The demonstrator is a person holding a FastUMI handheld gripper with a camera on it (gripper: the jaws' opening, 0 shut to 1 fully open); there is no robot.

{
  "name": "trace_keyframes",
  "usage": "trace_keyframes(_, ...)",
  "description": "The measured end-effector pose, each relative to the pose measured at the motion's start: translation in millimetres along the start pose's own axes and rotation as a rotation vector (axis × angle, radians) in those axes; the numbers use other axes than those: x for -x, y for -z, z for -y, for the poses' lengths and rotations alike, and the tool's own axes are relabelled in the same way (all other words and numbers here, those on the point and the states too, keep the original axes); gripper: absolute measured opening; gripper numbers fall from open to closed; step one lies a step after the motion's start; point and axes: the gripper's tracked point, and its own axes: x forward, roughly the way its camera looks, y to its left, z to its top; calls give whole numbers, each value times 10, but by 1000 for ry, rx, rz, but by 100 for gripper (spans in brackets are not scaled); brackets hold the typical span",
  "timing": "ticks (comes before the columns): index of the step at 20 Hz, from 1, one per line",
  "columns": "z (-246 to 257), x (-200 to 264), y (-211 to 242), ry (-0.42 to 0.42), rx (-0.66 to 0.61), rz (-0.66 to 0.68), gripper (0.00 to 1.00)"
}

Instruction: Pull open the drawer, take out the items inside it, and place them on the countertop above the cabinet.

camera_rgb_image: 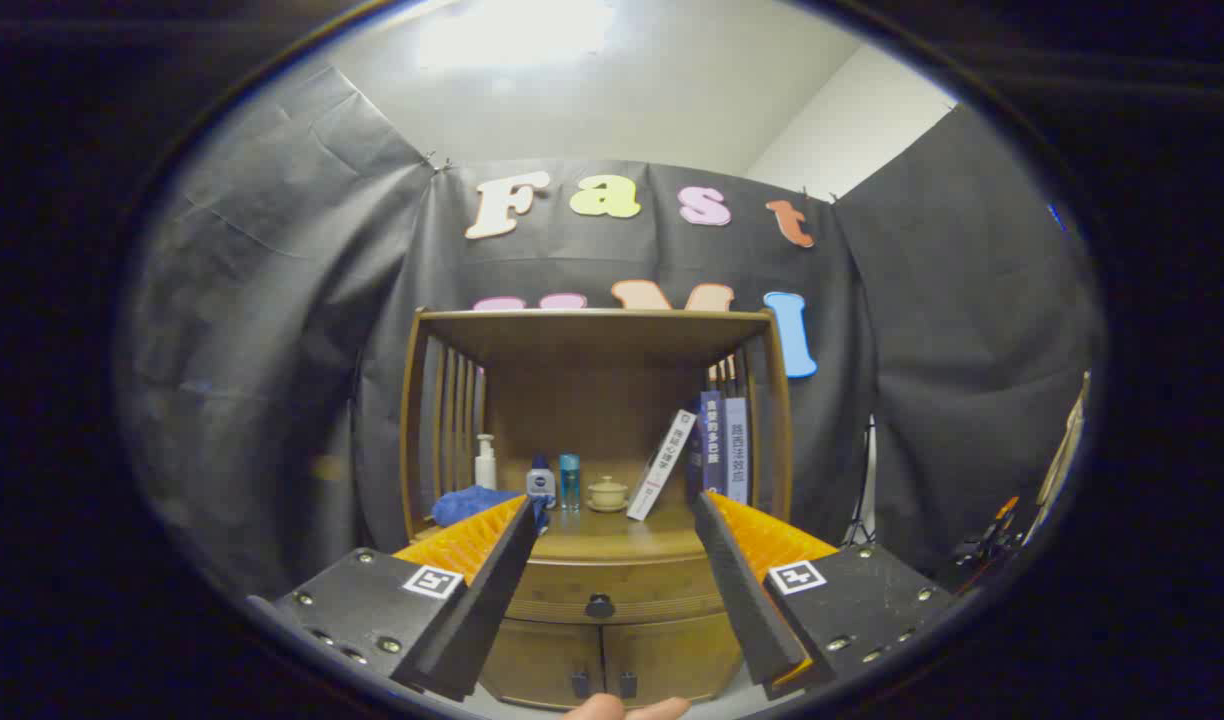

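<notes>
A wooden cabinet (612, 640) stands ahead against the booth wall. Its drawer (662, 595) is closed, with a dark round knob (599, 605) on its front, seen low between my fingers. My gripper (615, 515) is open, held some way back from the cabinet, with nothing between its fingers. The countertop (622, 545) lies just above the drawer, under a wooden shelf frame (592, 325). What the drawer holds is hidden.
On the countertop stand a blue cloth (467, 503), a white pump bottle (485, 463), two small bottles (555, 482), a small lidded pot (607, 493) and several books (707, 445), one leaning. Two lower doors (602, 665) sit under the drawer. A fingertip (622, 708) shows below.
</notes>
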Motion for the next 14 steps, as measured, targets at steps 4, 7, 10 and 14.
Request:
trace_keyframes(4,66,42,-8,25,-10,7,96)
trace_keyframes(7,132,55,-23,42,-29,22,95)
trace_keyframes(10,176,70,6,57,-29,23,96)
trace_keyframes(14,195,53,89,67,-27,1,95)
